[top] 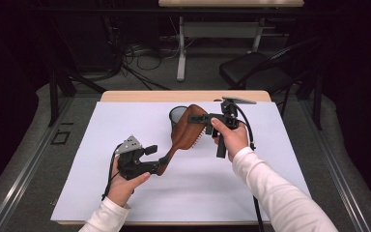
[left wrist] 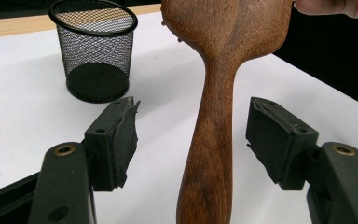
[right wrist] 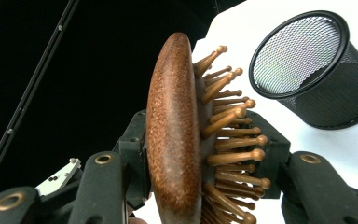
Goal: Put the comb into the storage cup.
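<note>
Hairbrush: wooden hairbrush (top: 189,129) held off the table, its head up in the right gripper (top: 211,120), its handle slanting down to the left gripper (top: 150,155)
Right gripper: clamped on the brush head, one pad on the smooth wooden back, the other in among the wooden pins (right wrist: 228,140); brush seen edge-on between the jaws
Left gripper: jaws apart, the handle (left wrist: 209,154) standing in the gap between them with clear space on both sides; neither pad (left wrist: 121,140) touches the wood
Where the brush sits: head straight ahead of the right gripper's jaws; handle running forward from the left gripper, head beyond it
Cup: black mesh cup (top: 177,116) upright on the white sheet (top: 125,125), ahead and to the left of the left gripper's jaws, just behind the brush head from above
Cup contents: nothing inside as far as the mesh lets one see; dark solid bottom visible through it
Risk, slip: with only one grip on it, the brush may pivot or slide, because one pad bears on springy pins and not on a flat face
Risk, cup: the light cup could tip or skid if the handle end strikes its rim on the way in
Risk, left gripper: a swinging handle could knock the open left jaws
</note>
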`<state>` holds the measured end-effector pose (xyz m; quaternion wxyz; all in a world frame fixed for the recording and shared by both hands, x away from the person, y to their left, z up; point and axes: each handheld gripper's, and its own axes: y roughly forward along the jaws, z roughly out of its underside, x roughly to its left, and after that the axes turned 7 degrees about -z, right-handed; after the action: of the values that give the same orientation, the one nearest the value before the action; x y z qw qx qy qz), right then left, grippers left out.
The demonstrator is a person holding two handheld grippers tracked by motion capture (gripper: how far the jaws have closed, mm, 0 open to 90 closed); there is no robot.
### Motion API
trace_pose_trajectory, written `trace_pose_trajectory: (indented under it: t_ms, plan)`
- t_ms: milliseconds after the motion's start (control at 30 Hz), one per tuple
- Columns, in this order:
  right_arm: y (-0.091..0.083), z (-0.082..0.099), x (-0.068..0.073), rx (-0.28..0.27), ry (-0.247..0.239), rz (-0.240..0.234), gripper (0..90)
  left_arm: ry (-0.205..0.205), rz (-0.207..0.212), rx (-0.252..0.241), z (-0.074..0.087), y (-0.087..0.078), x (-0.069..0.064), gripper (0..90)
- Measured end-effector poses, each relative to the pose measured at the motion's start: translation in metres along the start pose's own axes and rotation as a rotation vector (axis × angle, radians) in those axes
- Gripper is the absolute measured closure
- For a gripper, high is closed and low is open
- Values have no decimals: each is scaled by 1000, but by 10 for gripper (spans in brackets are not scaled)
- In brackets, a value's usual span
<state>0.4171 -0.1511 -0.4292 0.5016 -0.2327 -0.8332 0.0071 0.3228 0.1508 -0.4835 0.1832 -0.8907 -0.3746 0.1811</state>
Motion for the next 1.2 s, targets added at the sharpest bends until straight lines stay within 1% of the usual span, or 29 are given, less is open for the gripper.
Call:
trace_pose_trajectory:
  t_ms: [133,200,233,267,500,600,667,800,900,933,1000,1100,1167,1200]
  plan:
    - [-3,-2,-1,-7,-7,9,497,10,-10,-3,-1,0,1,336]
    - [-4,-2,-2,-12,-6,13,497,11,-29,-12,-1,-1,2,323]
    - [-5,-3,-2,-9,-7,14,497,8,-28,-16,-1,-2,3,315]
    - [-5,-3,-3,-16,-7,15,497,4,-31,-17,-2,-2,4,314]
    - [-10,-7,-4,-22,-4,19,497,1,-72,-2,-1,-4,8,306]
    - [-12,-8,-4,-26,-8,27,496,-5,-93,-8,-1,-5,9,272]
    - [-13,-8,-5,-31,-12,30,496,-11,-101,-3,-1,-5,10,247]
    - [-16,-10,-5,-38,-12,34,496,-27,-98,8,0,-4,13,194]
    - [-18,-11,-5,-39,-10,36,496,-30,-101,18,0,-3,14,160]
    - [-18,-11,-5,-40,-10,36,496,-38,-99,19,0,-2,15,152]
    - [-19,-12,-5,-41,-17,38,496,-39,-103,15,1,-2,16,151]
    - [-21,-13,-5,-48,-16,39,495,-46,-104,8,1,-2,18,104]
    - [-22,-14,-5,-50,-13,40,496,-47,-115,4,1,-2,18,89]
    - [-22,-15,-5,-53,-20,42,495,-47,-118,4,2,-2,19,77]
